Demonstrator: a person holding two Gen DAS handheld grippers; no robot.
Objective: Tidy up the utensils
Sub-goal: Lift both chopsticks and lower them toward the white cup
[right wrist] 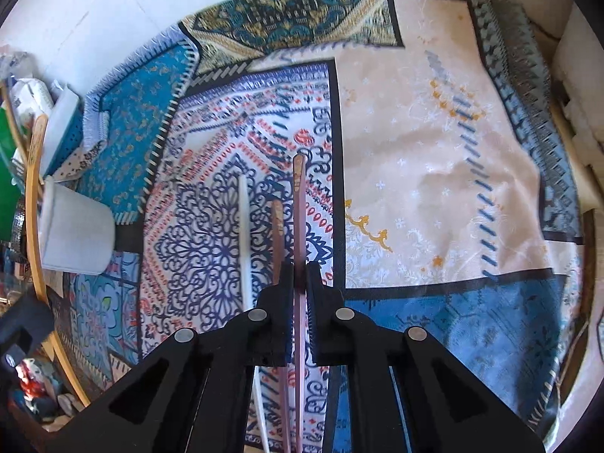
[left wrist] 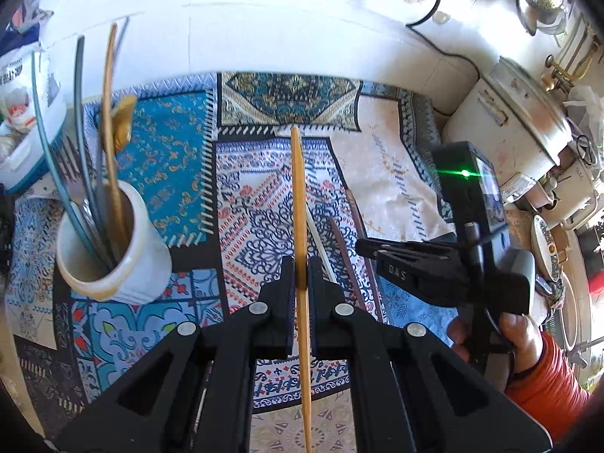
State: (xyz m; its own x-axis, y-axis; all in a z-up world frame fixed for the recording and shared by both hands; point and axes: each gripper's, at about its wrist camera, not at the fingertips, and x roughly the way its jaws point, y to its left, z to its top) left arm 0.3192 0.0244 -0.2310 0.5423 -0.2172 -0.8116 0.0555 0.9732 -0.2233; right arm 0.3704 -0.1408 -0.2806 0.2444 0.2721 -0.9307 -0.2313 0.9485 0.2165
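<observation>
Left gripper (left wrist: pixel 301 271) grips chopstick (left wrist: pixel 298 196) — cup (left wrist: pixel 124 264) holds utensils (left wrist: pixel 94 132).

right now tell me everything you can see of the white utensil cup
The white utensil cup is a glazed, ceramic-looking cylinder with a brownish, stained rim. It stands on the patterned cloth, left of the left gripper, appearing tilted in the fisheye view. It holds several long utensils, among them a fork and a wooden spoon. No gripper touches it.

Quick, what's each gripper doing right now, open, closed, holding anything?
Left gripper: closed on a light wooden chopstick.
Right gripper: closed on a dark reddish-brown chopstick.
</observation>
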